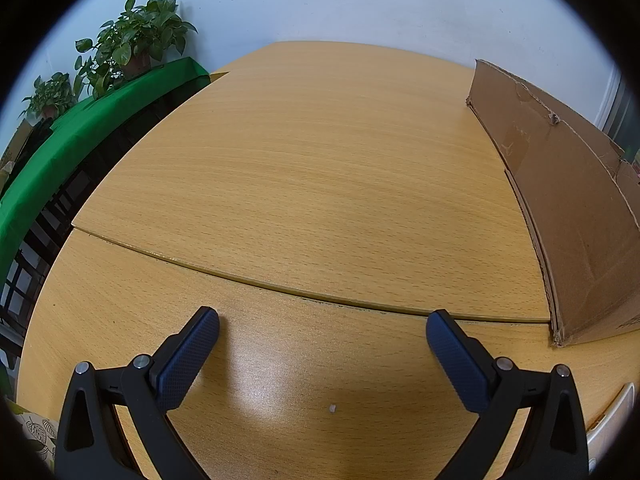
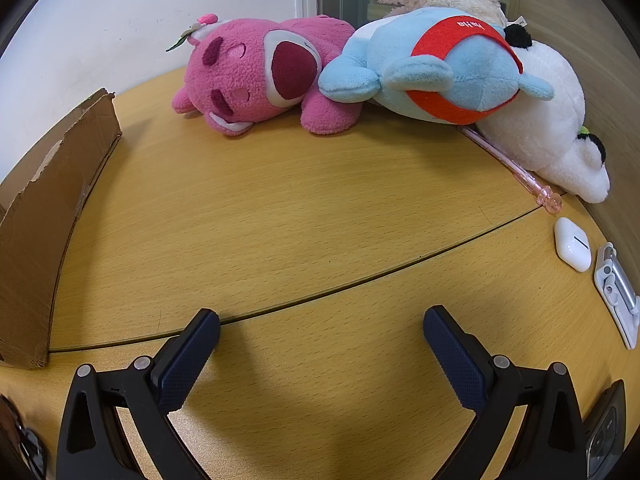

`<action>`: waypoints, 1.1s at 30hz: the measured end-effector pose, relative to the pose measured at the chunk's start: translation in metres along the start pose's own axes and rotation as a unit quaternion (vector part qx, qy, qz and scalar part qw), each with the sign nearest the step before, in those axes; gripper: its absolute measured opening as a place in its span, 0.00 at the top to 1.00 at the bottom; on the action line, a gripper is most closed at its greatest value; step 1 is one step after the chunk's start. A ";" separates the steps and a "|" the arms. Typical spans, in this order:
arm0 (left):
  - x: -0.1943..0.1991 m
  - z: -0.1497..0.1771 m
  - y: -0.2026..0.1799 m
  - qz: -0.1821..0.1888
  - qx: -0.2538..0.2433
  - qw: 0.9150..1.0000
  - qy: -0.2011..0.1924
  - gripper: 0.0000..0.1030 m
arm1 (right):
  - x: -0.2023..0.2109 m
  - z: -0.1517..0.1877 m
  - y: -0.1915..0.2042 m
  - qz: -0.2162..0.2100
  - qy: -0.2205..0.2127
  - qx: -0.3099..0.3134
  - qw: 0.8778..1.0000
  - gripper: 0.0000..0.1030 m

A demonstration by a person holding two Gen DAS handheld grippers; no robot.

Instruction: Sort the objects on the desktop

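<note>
Left wrist view: at upper left, plants (image 1: 132, 40) above a green cloth (image 1: 80, 140); at centre, bare table (image 1: 320, 180); below, the left gripper (image 1: 322, 326), fingers spread and holding nothing; at right, the box (image 1: 568, 208).

Right wrist view: at left, the same box (image 2: 44, 232); at bottom centre, the right gripper (image 2: 321, 324), fingers spread and holding nothing; at upper centre, a pink plush (image 2: 260, 76) touching a blue plush (image 2: 432, 68), which lies on a white plush (image 2: 548, 120); at right, a pen (image 2: 516, 164), an earbud case (image 2: 573, 244) and a white clip (image 2: 616, 292).

We judge sorting not yet begun. We would take the pink plush first, gripping its body squarely and lifting clear of its neighbour.
</note>
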State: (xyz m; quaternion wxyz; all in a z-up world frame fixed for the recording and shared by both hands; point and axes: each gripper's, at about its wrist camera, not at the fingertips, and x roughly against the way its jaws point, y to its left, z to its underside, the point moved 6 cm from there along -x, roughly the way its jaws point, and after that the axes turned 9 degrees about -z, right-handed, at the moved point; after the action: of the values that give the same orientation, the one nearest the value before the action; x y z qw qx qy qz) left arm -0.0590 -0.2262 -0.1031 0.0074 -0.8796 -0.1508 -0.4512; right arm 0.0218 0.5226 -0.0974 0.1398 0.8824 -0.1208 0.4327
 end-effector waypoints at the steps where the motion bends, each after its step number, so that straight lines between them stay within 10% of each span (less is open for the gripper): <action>1: 0.000 0.000 0.000 0.000 0.000 1.000 0.000 0.00 | 0.000 0.000 0.000 0.000 0.000 0.000 1.000 0.00; 33: 0.000 0.000 -0.001 0.001 -0.002 1.000 -0.001 0.00 | 0.003 0.003 0.001 0.005 -0.002 -0.006 1.000 0.00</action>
State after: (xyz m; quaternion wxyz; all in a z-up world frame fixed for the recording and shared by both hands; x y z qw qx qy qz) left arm -0.0590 -0.2253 -0.1030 0.0056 -0.8801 -0.1490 -0.4508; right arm 0.0248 0.5205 -0.0966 0.1428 0.8818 -0.1280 0.4308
